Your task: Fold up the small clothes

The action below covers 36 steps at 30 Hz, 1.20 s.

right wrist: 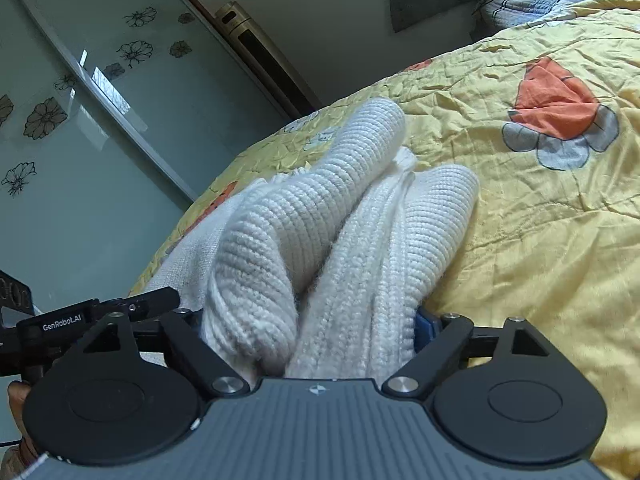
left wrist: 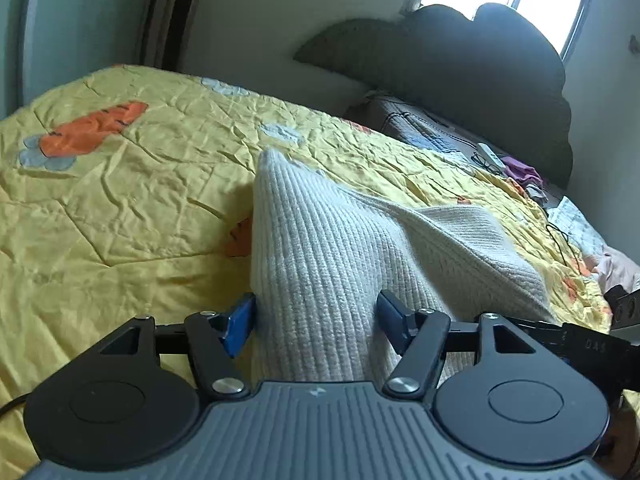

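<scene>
While the cream ribbed knit garment [left wrist: 320, 240] is lying across the yellow quilted bedspread with orange and grey-blue patches [left wrist: 120, 200], its near end is rising off the bed and running straight into the left tool [left wrist: 316, 316] at the bottom centre of the left view. That tool is gripping the knit: the blue pads [left wrist: 240, 324] are sitting against either side of a broad band of the fabric, with the right-hand pad pressing into the ribs. From the grip the cloth is stretching away toward the middle of the frame, forming a raised ridge with one flap falling off to the right and resting on the bedspread.

In the right view the same garment [right wrist: 280, 220] is filling the lower centre, bunched into thick rolled folds that are packing the whole gap of the right tool [right wrist: 310, 320]. This tool is clamping on that bundle; only one blue pad [right wrist: 426, 328] is showing, touching the right edge of the knit, while the other is hiding behind the folds. The folds are reaching up and away over the bedspread [right wrist: 540, 240] toward the centre of the frame, and a frosted glass door with flower drawings [right wrist: 80, 120] is standing at the left.
</scene>
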Each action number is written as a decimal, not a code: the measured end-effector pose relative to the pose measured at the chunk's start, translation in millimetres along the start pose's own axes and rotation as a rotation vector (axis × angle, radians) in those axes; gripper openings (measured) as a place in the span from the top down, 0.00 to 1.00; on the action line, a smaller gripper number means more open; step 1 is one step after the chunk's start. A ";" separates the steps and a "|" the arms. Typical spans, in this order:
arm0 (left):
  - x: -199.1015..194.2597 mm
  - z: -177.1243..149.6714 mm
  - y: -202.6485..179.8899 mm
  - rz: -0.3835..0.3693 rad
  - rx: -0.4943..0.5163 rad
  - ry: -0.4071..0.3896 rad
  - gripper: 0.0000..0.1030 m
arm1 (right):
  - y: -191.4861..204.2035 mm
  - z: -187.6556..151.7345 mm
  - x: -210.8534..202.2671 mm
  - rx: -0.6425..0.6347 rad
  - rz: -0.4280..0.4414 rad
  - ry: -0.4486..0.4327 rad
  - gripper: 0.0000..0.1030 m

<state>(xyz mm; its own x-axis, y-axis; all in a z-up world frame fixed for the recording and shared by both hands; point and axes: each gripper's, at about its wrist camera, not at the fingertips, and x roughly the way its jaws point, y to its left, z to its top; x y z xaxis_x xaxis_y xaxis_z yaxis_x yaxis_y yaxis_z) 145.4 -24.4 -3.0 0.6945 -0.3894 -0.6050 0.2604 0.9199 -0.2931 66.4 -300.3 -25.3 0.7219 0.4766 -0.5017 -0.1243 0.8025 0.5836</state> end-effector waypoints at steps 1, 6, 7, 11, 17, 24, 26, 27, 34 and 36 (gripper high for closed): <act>-7.9 -3.9 -5.3 0.035 0.035 -0.030 0.37 | 3.6 -3.1 -5.8 -0.020 -0.032 -0.009 0.11; -40.0 -36.0 -38.3 0.219 0.211 -0.148 0.24 | 30.0 -27.4 -26.9 -0.175 -0.182 -0.029 0.04; -42.3 -42.6 -42.0 0.234 0.231 -0.144 0.24 | 35.9 -33.1 -26.5 -0.214 -0.217 -0.017 0.03; -45.5 -63.3 -45.1 0.266 0.254 -0.098 0.24 | 42.8 -50.5 -33.8 -0.226 -0.302 -0.029 0.01; -60.2 -75.4 -36.8 0.270 0.191 -0.098 0.23 | 45.0 -66.2 -52.6 -0.097 -0.335 -0.083 0.00; -65.7 -91.4 -48.3 0.323 0.225 -0.128 0.23 | 41.7 -78.8 -61.5 0.008 -0.339 -0.099 0.00; -67.2 -96.9 -53.6 0.343 0.251 -0.144 0.23 | 43.9 -82.9 -61.4 0.008 -0.337 -0.101 0.00; -67.6 -99.5 -56.1 0.348 0.263 -0.148 0.23 | 46.0 -85.7 -61.4 0.000 -0.338 -0.099 0.00; -61.3 -119.3 -60.6 0.317 0.259 -0.071 0.17 | 64.5 -103.1 -55.3 -0.106 -0.374 -0.071 0.00; -56.8 -125.0 -58.2 0.315 0.243 -0.041 0.17 | 68.9 -107.3 -53.0 -0.141 -0.389 -0.066 0.00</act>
<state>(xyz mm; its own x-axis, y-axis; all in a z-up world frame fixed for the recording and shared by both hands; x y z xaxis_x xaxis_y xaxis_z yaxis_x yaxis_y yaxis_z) 7.0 -61.6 -44.1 0.7908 -0.0885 -0.6056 0.1780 0.9800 0.0893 -53.5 -231.7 -27.0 0.7749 0.1079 -0.6228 0.0776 0.9616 0.2633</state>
